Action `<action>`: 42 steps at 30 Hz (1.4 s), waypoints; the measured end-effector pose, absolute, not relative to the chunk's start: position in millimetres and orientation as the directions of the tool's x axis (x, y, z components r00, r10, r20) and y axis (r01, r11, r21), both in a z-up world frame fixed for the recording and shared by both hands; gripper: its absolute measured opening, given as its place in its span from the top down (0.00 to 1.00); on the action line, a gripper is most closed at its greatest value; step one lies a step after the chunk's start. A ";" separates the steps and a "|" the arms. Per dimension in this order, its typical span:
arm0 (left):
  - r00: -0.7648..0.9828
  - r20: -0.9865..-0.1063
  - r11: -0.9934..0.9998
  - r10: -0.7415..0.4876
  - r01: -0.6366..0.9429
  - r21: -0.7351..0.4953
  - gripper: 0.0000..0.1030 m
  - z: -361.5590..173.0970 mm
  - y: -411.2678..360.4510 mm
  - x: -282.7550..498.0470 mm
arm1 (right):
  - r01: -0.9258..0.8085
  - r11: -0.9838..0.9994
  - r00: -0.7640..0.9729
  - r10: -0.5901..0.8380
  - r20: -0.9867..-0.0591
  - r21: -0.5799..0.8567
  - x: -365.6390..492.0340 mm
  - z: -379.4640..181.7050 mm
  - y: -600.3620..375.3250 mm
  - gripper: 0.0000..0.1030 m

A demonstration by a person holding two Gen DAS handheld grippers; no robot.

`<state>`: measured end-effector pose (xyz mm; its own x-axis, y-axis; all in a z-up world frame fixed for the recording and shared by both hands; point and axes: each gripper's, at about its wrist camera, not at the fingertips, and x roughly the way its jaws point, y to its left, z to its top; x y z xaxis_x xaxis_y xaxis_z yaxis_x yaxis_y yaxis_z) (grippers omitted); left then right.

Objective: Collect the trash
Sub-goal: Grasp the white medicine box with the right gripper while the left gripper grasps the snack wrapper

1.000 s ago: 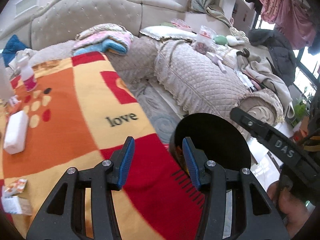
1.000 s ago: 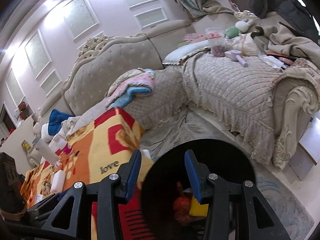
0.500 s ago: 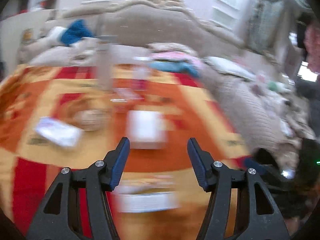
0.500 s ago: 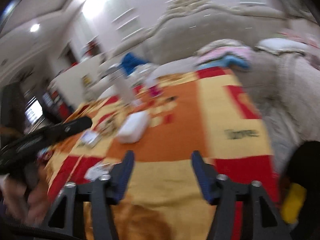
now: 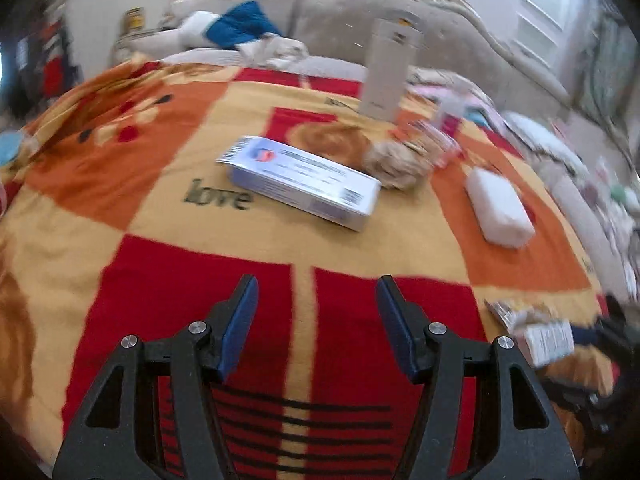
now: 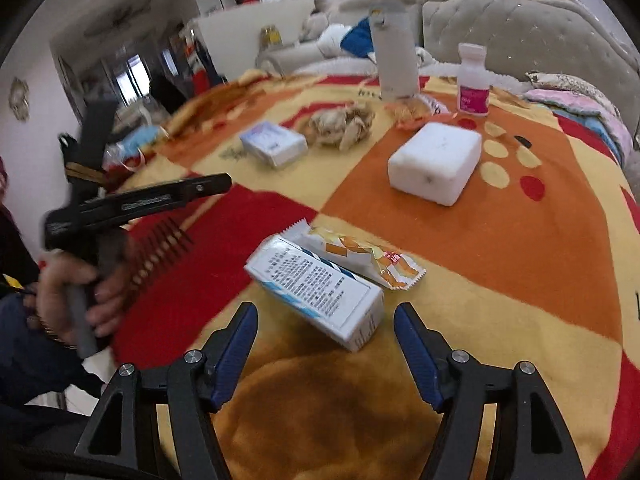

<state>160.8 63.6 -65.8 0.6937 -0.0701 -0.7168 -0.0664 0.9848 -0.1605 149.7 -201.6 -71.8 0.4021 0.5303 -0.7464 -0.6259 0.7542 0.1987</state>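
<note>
My right gripper [image 6: 325,322] is open and empty, its fingers either side of the near end of a white printed carton [image 6: 316,286] lying on the blanket. An orange and white snack wrapper [image 6: 362,254] lies just behind the carton. My left gripper [image 5: 316,300] is open and empty over the red patch of the blanket, well short of a long blue-white box [image 5: 300,178]. A crumpled beige paper wad [image 5: 394,160] lies behind that box. The left gripper also shows in the right wrist view [image 6: 160,198], held in a hand.
A patterned orange, red and yellow blanket [image 6: 520,240] covers the table. On it stand a white foam block [image 6: 436,162], a pink-labelled pill bottle [image 6: 472,80] and a tall white carton [image 6: 394,50]. A beige tufted sofa [image 6: 520,36] runs behind.
Both grippers have swung away from the black bin and the sofa to face the blanket-covered table. The right gripper now straddles the white carton. Both stay open.
</note>
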 end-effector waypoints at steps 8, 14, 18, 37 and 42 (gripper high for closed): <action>0.659 -0.732 0.960 -0.172 -0.053 -0.273 0.41 -70.3 75.9 167.1 | -0.654 0.722 0.365 0.562 -0.742 0.225 159.7 -70.5 -188.1 0.62; 0.660 -0.720 0.963 -0.214 0.021 -0.267 0.40 -61.6 62.7 172.1 | -0.699 0.683 0.367 0.596 -0.714 0.211 123.5 -57.0 -198.0 0.64; 0.646 -0.703 0.954 -0.297 0.183 -0.236 0.40 -49.0 24.2 181.5 | -0.637 0.743 0.437 0.569 -0.696 0.208 115.7 -47.1 -230.6 0.64; 0.464 -0.785 0.782 -0.410 0.622 -0.041 0.75 -67.5 -85.7 183.8 | -0.314 0.917 0.610 0.392 -0.688 0.245 122.1 -38.0 -331.2 0.64; 0.531 -0.765 0.839 -0.364 0.544 -0.021 0.87 -63.6 -74.5 161.1 | -0.321 0.915 0.630 0.400 -0.665 0.245 117.6 -34.3 -331.7 0.64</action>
